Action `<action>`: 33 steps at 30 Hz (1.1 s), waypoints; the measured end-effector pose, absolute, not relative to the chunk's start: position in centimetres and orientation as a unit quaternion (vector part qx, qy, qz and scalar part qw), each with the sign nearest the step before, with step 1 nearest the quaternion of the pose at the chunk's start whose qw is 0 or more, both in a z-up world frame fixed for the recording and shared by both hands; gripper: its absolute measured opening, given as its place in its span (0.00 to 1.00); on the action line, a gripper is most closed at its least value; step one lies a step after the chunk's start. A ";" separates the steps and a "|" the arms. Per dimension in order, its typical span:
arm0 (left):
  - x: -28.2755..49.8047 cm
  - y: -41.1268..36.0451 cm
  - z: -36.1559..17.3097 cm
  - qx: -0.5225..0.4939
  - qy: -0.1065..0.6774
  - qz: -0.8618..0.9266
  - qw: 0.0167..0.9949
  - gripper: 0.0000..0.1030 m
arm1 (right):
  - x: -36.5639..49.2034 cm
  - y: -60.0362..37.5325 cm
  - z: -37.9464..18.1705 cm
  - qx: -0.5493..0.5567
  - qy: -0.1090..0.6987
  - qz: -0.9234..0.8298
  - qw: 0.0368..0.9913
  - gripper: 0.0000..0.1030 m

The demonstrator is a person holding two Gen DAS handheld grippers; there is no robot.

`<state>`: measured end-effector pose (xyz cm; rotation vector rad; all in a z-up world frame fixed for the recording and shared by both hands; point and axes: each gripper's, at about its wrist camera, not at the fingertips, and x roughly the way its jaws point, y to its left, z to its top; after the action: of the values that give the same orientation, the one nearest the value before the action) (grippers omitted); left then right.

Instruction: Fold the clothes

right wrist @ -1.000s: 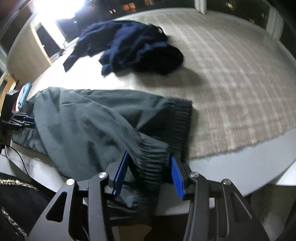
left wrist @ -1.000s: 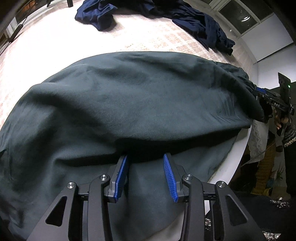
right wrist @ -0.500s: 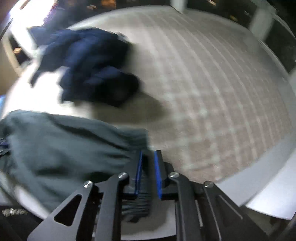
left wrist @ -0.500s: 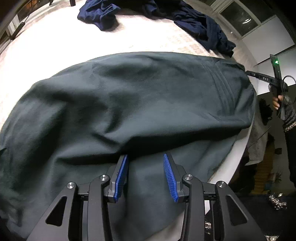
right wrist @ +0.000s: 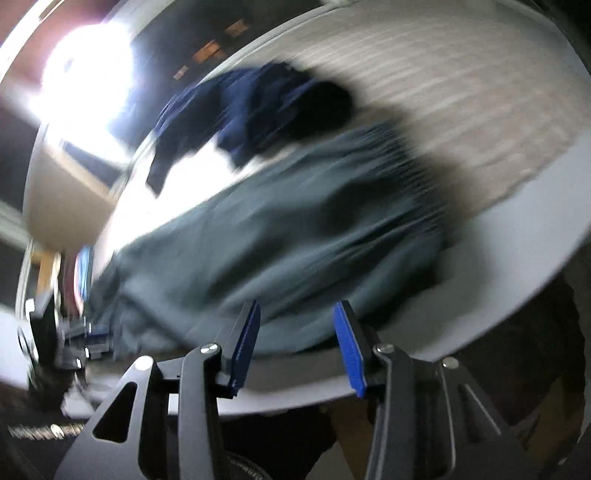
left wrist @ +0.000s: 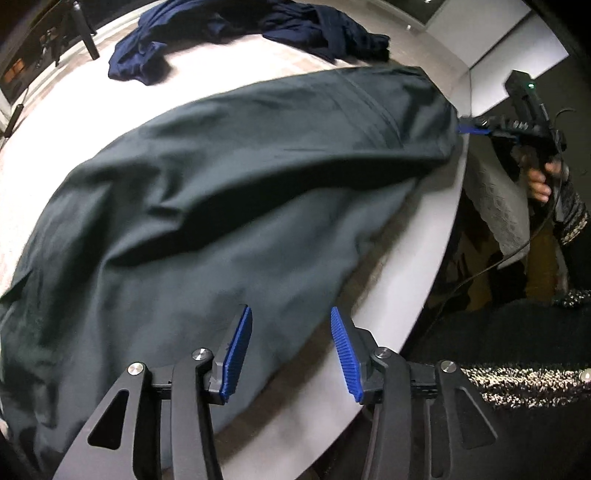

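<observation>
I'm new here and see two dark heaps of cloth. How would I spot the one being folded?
Start at the table under its pale checked cloth. The grey-green garment lies spread wide along the near edge, right before the left gripper. The navy clothes sit crumpled at the far side; this one is greyer, flatter and far larger.

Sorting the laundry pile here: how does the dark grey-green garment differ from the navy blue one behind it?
The dark grey-green garment is spread out long and mostly flat at the near edge of the table; the navy blue garment lies crumpled in a heap farther back. The grey-green one covers far more surface. Both are dark fabric resting on the same table, with neither one gripped.
</observation>
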<state>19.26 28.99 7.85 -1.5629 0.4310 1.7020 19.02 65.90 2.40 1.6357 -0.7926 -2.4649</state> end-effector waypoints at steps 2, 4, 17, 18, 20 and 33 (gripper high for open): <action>19.9 29.5 7.9 -0.606 0.177 0.661 0.407 0.45 | 18.1 63.2 1.4 0.549 -0.235 -0.800 0.056 0.41; 20.9 30.7 7.7 -0.589 0.202 0.658 0.423 0.46 | 17.3 62.2 0.2 0.562 -0.236 -0.791 0.050 0.41; 21.0 26.5 7.8 -0.588 0.182 0.659 0.433 0.01 | 15.7 63.9 0.3 0.576 -0.214 -0.789 -0.002 0.41; 20.9 25.8 7.9 -0.601 0.163 0.656 0.427 0.17 | 15.6 63.9 0.4 0.578 -0.208 -0.789 -0.008 0.41; 20.7 24.6 8.1 -0.623 0.133 0.661 0.397 0.50 | 15.4 64.1 0.5 0.581 -0.197 -0.789 -0.018 0.41; 29.4 -8.4 9.7 -0.525 -0.222 0.819 -0.061 0.52 | 6.2 46.0 10.4 0.519 -0.077 -0.831 0.183 0.41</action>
<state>29.35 -8.40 9.71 -1.7173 -0.7264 2.6784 6.18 45.98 10.37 1.4652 -0.2161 -2.3446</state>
